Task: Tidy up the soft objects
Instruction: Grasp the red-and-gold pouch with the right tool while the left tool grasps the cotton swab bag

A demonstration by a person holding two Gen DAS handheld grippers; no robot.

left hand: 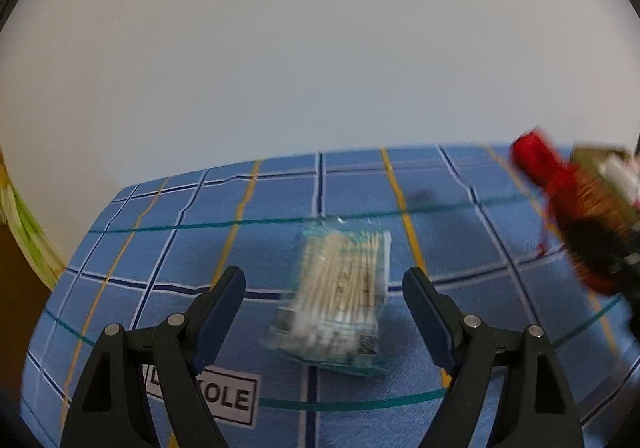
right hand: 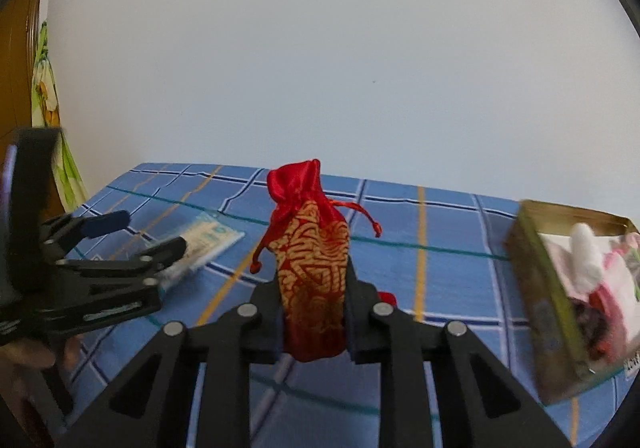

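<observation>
My right tool (right hand: 314,312) grips the red pouch (right hand: 310,260) upright for carrying to the box (right hand: 560,304) at its right; my left tool (left hand: 324,312) hangs open over the swab packet (left hand: 340,296).

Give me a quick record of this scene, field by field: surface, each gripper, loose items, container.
surface: blue checked cloth
right gripper: shut on red pouch, pouch upright
left gripper: open, empty, pointing at swab pack
swab pack: flat on the cloth, not touched
box: open, to the right of the pouch, with soft white and pink items inside
pouch cord: hangs loose on both sides
</observation>
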